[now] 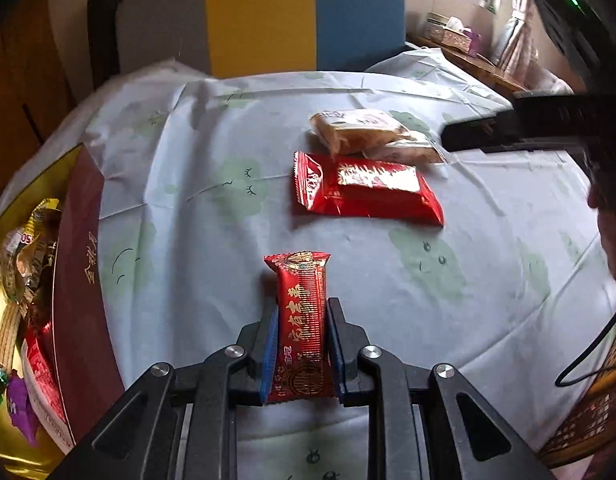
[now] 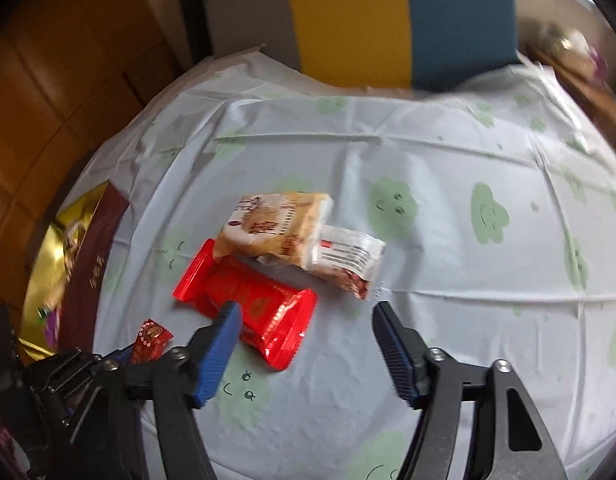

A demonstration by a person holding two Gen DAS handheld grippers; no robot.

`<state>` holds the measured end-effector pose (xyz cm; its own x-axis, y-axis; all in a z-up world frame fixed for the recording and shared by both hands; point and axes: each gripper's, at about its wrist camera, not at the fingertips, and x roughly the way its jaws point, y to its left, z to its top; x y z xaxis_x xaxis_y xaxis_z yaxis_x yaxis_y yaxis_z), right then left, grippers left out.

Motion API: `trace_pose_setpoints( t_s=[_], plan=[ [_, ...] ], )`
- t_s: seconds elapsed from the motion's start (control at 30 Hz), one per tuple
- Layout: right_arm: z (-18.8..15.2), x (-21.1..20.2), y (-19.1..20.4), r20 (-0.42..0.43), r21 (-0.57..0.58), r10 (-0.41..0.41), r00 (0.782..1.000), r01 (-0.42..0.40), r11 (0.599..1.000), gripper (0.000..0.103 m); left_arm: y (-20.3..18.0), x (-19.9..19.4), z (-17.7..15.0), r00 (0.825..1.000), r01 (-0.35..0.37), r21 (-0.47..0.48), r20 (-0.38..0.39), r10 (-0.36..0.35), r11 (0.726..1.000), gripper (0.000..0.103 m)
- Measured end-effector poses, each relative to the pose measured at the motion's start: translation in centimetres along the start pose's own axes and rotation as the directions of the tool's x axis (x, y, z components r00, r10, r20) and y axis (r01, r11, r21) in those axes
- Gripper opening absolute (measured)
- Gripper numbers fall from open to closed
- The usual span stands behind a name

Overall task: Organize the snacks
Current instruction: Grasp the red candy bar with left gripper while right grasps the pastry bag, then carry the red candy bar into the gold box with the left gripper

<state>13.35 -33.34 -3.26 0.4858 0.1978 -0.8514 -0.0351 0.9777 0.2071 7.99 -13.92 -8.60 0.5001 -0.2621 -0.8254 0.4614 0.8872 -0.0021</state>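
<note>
**Left claw clamped on a small red snack; right claw spread above the pile**

At the far left, a round gold tin [image 1: 78, 280] with a dark red wall is cut off by the frame edge; the wrappers inside it are jumbled and hard to tell apart, and in the right wrist view the tin is blurred.

The desk wears a thin, creased plastic cloth [image 1: 188, 160], pale blue with green smiling blobs.

The left claw [image 1: 302, 344] has its blue ribbed pads pressed against both sides of a narrow red foil candy bar [image 1: 302, 320] with gold lettering, holding it just above the cloth. Its lower end is hidden behind the claw's black frame.

Further back lies a glossy red packet [image 1: 367, 188], flat and pillow-shaped. Touching its far edge sits a tan wrapped cake [image 1: 359, 128], overlapping a clear-and-white wrapper [image 2: 349, 260] whose print is too small to read.

The right claw [image 2: 306, 328] stands wide apart, holding nothing, with its left pad over the red packet's near end.
</note>
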Motion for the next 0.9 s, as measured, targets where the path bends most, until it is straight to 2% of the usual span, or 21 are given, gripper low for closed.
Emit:
trace_pose_setpoints(
  t_s=[0.23,0.5,0.53,0.57,0.6,0.63,0.7,0.9],
  plan=[
    [3.0,1.6,1.6,-0.006,-0.002,0.017,1.0,-0.017,1.0,0.1,0.4,0.0,-0.4,0.999,0.025,-0.008,0.025,-0.025,1.0,0.023],
    [6.3,7.1,4.1,-0.087,-0.037,-0.094,0.992,0.091,0.995,0.102,1.0,0.1,-0.9,0.996,0.069,-0.043,0.053,-0.067,0.997,0.023],
    [6.3,7.8,4.3,-0.097,-0.052,-0.116,0.989,0.111,0.992,0.099,1.1,0.1,-0.9,0.996,0.073,-0.047,0.054,-0.071,0.996,0.023],
    [6.4,8.5,4.6,-0.103,-0.07,-0.146,0.984,0.139,0.988,0.091,1.1,0.1,-0.9,0.996,0.078,-0.052,0.056,-0.075,0.996,0.023],
    [6.5,9.1,4.6,-0.109,-0.077,-0.169,0.98,0.162,0.984,0.075,1.2,0.1,-0.9,0.995,0.081,-0.054,0.056,-0.077,0.995,0.023],
    [6.6,9.1,4.5,-0.099,-0.064,-0.164,0.981,0.158,0.985,0.071,1.2,0.1,-0.9,0.995,0.082,-0.055,0.058,-0.079,0.995,0.023],
    [7.0,8.6,4.5,-0.081,-0.051,-0.156,0.984,0.152,0.987,0.067,1.4,0.0,-1.1,0.995,0.087,-0.057,0.064,-0.083,0.995,0.023],
    [6.6,5.3,5.2,-0.012,-0.094,-0.144,0.989,0.142,0.985,0.067,1.3,0.0,-1.2,0.994,0.087,-0.059,0.075,-0.082,0.994,0.023]
  ],
)
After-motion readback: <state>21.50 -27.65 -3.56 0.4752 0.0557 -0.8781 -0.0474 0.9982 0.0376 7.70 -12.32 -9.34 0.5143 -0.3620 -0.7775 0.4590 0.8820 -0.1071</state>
